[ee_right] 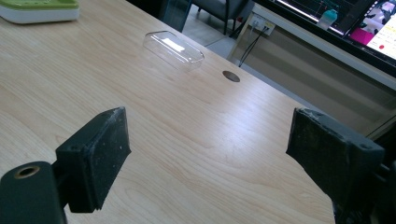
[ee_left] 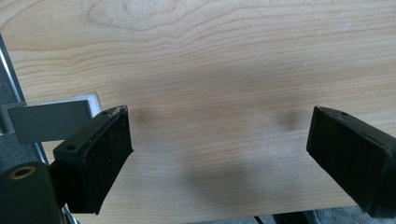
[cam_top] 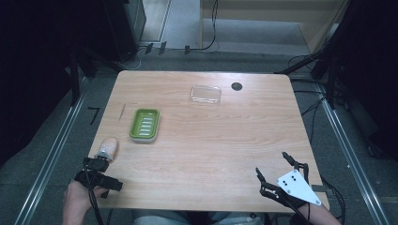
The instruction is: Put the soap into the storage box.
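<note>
Both grippers, left gripper [cam_top: 104, 157] and right gripper [cam_top: 276, 169], wait with jaws apart, empty; the green soap dish [cam_top: 144, 124] sits at eleven o'clock, ready to reach.

Table [cam_top: 211, 140]: pale wood grain, smooth matt. Soap dish [cam_top: 144, 124] glossy green plastic; beyond it, lid [cam_top: 205, 94] clear glossy plastic.

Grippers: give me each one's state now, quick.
Left gripper: open, nothing between its jaws, bare wooden table below.
Right gripper: open, holding nothing.
</note>
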`<state>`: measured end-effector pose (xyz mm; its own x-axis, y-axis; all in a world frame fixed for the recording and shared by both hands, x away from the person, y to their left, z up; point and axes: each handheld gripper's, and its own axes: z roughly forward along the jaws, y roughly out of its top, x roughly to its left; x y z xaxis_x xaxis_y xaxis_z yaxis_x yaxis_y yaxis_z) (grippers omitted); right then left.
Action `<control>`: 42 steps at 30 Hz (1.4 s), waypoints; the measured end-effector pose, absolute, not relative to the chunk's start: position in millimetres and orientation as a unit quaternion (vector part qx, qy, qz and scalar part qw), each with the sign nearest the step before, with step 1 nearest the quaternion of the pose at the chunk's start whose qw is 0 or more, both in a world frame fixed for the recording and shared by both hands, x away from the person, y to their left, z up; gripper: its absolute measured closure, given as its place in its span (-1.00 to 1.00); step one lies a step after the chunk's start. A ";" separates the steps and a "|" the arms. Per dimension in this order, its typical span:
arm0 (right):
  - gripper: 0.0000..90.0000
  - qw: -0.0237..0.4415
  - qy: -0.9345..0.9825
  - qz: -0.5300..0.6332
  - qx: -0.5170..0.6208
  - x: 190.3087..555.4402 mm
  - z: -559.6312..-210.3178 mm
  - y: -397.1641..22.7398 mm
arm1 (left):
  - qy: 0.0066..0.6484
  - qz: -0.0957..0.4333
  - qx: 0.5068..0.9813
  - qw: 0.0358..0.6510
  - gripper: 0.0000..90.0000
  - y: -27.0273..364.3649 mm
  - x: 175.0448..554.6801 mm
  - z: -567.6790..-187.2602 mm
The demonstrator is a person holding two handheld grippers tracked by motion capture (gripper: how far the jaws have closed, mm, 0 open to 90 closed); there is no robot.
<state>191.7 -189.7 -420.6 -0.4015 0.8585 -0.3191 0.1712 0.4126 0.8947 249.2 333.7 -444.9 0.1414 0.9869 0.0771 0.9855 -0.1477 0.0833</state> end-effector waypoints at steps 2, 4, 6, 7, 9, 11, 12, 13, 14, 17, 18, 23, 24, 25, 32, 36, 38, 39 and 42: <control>-0.71 0.418 0.729 0.411 0.354 191.4 -420.6 -189.9 | 0.652 0.057 0.756 0.006 -0.84 333.5 249.5 -444.6; -0.71 0.418 0.729 0.410 0.355 190.9 -420.7 -189.9 | 0.651 0.059 0.757 0.007 -0.84 333.3 250.0 -444.4; -0.71 0.419 0.728 0.410 0.355 190.7 -420.6 -190.0 | 0.650 0.056 0.758 0.007 -0.84 332.8 250.7 -444.7; -0.71 0.418 0.729 0.409 0.355 190.7 -420.8 -189.9 | 0.649 0.058 0.758 0.006 -0.84 332.7 251.1 -444.3; -0.71 0.419 0.729 0.408 0.356 190.9 -420.6 -189.5 | 0.649 0.060 0.758 0.009 -0.84 332.2 250.6 -444.2; -0.71 0.418 0.730 0.409 0.354 190.2 -419.8 -188.1 | 0.650 0.059 0.757 0.008 -0.84 333.1 249.3 -445.0; -0.71 0.418 0.732 0.408 0.352 190.2 -419.9 -187.3 | 0.651 0.059 0.757 0.005 -0.84 334.0 248.7 -444.7; -0.71 0.417 0.734 0.408 0.349 190.4 -420.1 -186.9 | 0.654 0.063 0.754 0.005 -0.84 335.2 248.2 -443.9; -0.71 0.418 0.734 0.407 0.349 190.7 -420.3 -187.0 | 0.657 0.065 0.751 0.006 -0.84 335.8 248.1 -443.1; -0.71 0.417 0.730 0.411 0.353 190.7 -420.1 -187.8 | 0.661 0.071 0.747 0.007 -0.84 336.9 248.7 -440.7; -0.71 0.418 0.729 0.411 0.353 191.2 -420.2 -187.6 | 0.661 0.074 0.746 0.006 -0.84 336.7 248.9 -440.8; -0.71 0.415 0.736 0.410 0.345 193.0 -420.6 -185.3 | 0.664 0.079 0.743 0.002 -0.84 336.8 252.4 -440.2; -0.71 0.415 0.735 0.410 0.347 193.6 -420.7 -185.1 | 0.663 0.083 0.744 -0.001 -0.84 335.2 255.3 -439.6; -0.71 0.415 0.735 0.410 0.347 193.6 -420.8 -185.3 | 0.662 0.083 0.745 -0.002 -0.84 335.2 256.4 -439.2; -0.71 0.414 0.735 0.409 0.349 193.5 -421.1 -186.2 | 0.660 0.094 0.745 -0.002 -0.84 335.5 263.3 -437.4; -0.71 0.414 0.737 0.408 0.346 194.0 -421.0 -185.2 | 0.660 0.096 0.745 0.002 -0.85 338.1 266.6 -435.4; -0.71 0.414 0.737 0.409 0.344 194.4 -421.0 -185.0 | 0.662 0.098 0.743 0.005 -0.86 339.8 268.8 -433.8; -0.71 0.413 0.738 0.409 0.344 194.5 -421.0 -184.9 | 0.661 0.098 0.744 0.006 -0.86 340.5 269.9 -432.7; -0.71 0.413 0.738 0.409 0.344 195.2 -421.1 -183.8 | 0.662 0.099 0.743 0.012 -0.88 341.2 271.4 -430.7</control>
<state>195.2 -183.8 -421.1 -0.4232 0.8445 -0.3282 0.1702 0.4299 0.8867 271.4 341.2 -430.7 0.1033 0.9859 0.1317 0.9812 -0.1227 0.1487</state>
